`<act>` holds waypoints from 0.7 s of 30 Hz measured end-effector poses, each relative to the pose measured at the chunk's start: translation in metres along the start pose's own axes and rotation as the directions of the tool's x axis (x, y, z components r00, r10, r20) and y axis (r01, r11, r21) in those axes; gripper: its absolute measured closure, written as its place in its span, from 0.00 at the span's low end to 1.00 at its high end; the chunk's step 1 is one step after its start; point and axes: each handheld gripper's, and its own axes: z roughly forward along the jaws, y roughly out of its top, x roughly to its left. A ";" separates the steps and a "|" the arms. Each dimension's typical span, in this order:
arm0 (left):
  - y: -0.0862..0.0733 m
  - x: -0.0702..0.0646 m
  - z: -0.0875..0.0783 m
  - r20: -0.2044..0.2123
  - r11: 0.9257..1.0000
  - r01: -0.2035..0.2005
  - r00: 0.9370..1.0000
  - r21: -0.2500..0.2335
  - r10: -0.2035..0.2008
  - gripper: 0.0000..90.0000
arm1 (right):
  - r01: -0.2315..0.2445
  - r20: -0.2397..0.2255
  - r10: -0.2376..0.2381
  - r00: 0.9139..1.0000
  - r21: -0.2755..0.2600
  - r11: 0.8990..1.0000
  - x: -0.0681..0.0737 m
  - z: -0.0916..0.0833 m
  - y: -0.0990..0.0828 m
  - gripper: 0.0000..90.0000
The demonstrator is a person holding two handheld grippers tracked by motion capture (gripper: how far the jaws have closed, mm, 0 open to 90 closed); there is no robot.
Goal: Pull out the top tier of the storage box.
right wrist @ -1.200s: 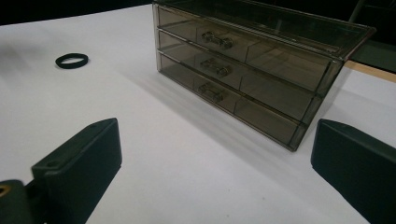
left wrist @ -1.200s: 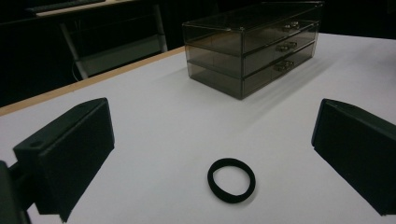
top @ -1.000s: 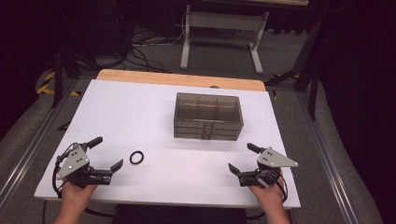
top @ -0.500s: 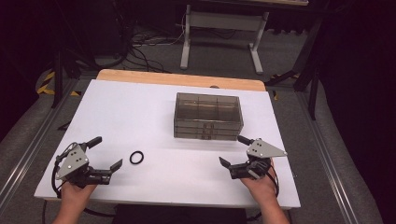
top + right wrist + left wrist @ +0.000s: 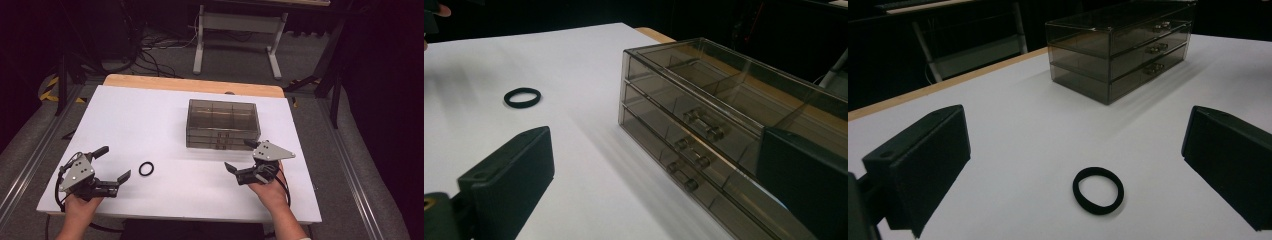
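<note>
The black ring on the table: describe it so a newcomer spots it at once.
Start at the white table and find the smoky clear three-drawer organizer near its middle. Move toward the person's left tongs; just ahead of them lies a small black ring, flat, alone, the one dark loop on the white surface.

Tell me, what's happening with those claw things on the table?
A person holds a gripper in each hand over a white table. The left gripper is open near a small black ring. The right gripper is open right in front of a clear box of drawers, whose drawers are all shut. Nothing is being held.
</note>
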 end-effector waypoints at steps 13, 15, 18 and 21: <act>0.000 0.000 0.000 0.008 1.000 -0.005 1.000 0.002 0.005 0.00 | 0.043 -0.007 -0.043 0.999 0.018 0.999 0.003 0.013 0.010 0.04; 0.000 0.000 0.000 0.000 1.000 -0.006 1.000 -0.001 0.006 0.00 | 0.050 -0.008 -0.050 0.999 0.023 0.998 0.004 0.013 0.010 0.05; 0.000 0.001 0.000 -0.004 1.000 -0.014 1.000 0.001 0.014 0.00 | 0.068 0.005 -0.068 0.998 0.027 0.997 0.004 0.012 0.011 0.06; 0.000 0.000 0.000 0.008 1.000 -0.004 1.000 -0.001 0.004 0.00 | 0.108 0.036 -0.110 0.993 0.044 0.993 0.007 0.010 0.012 0.10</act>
